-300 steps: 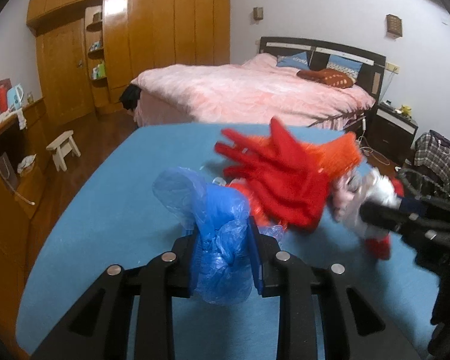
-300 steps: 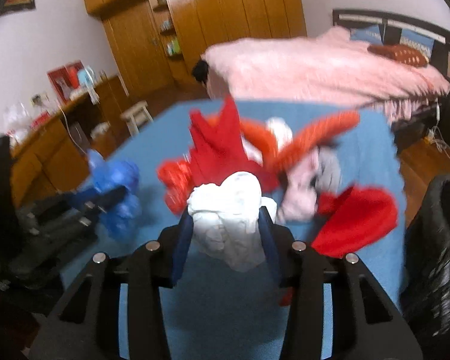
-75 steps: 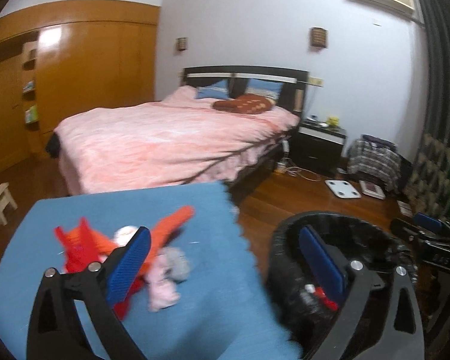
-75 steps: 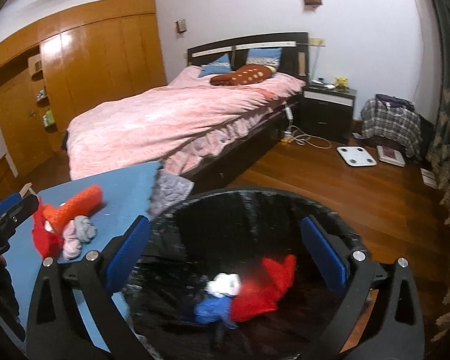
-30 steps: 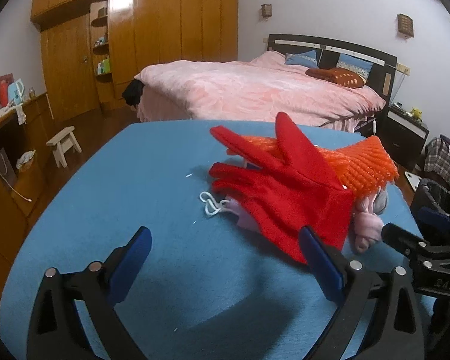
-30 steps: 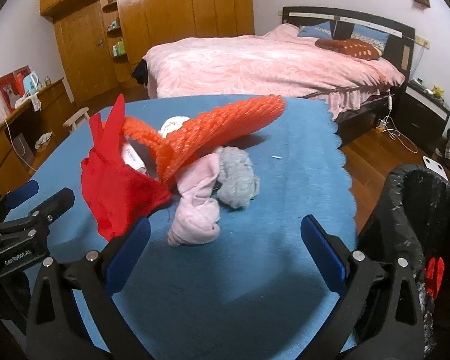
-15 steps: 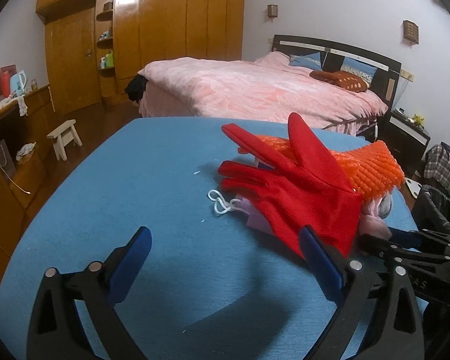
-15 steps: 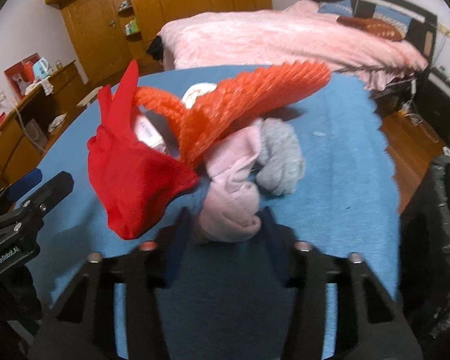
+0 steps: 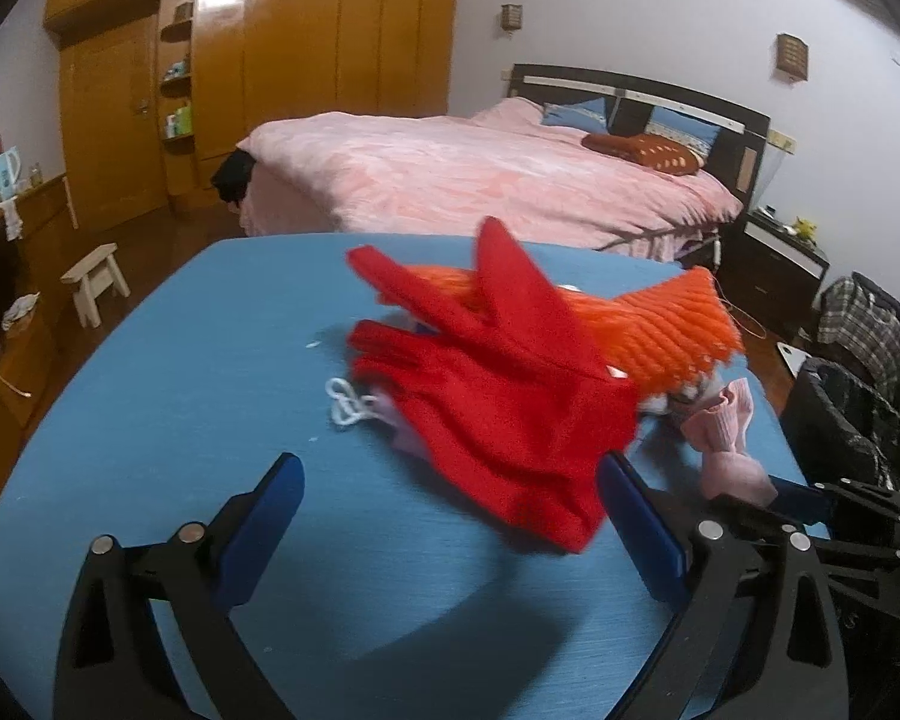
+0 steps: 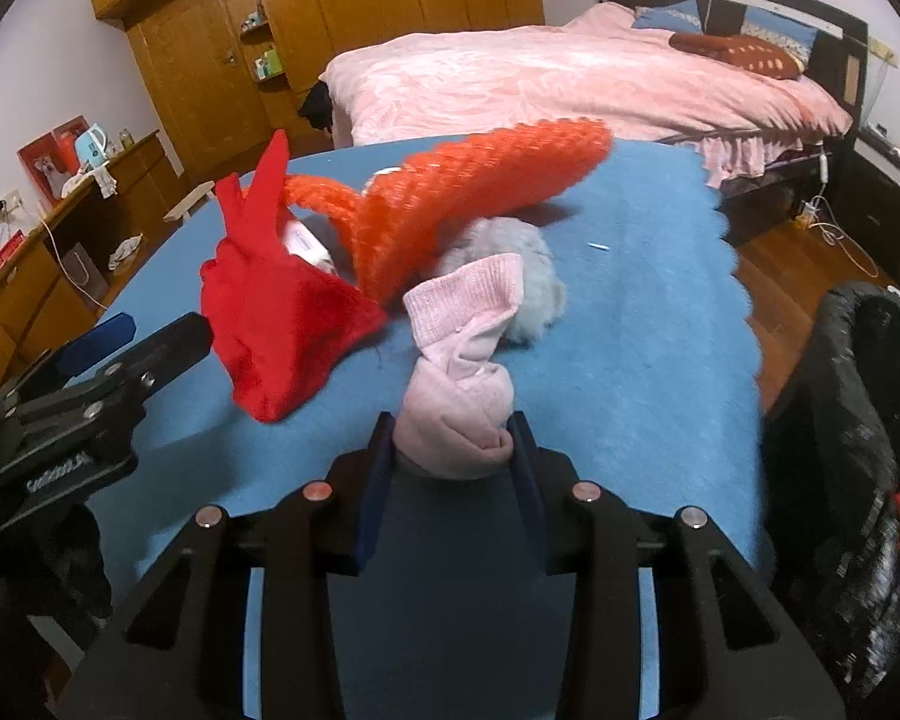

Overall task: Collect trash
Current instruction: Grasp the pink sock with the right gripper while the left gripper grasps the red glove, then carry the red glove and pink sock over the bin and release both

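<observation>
Pink sock (image 10: 456,414), knotted, sits between your right gripper's (image 10: 453,450) pads on the blue table (image 10: 642,324); the jaws are closing on it and already press its sides. Your left gripper (image 9: 450,516) stands wide, holding nothing, its right pad just beside the red glove (image 9: 498,408). Orange mesh (image 10: 462,198) lies over the glove and a grey sock (image 10: 522,258), touching your pink one. The black bin (image 10: 858,420) stands off the table's right edge.

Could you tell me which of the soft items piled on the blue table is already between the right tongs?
The pale pink knotted sock. The right tongs are closing on its bundled end, while the red fabric glove and the orange knitted piece lie ungripped behind it.
</observation>
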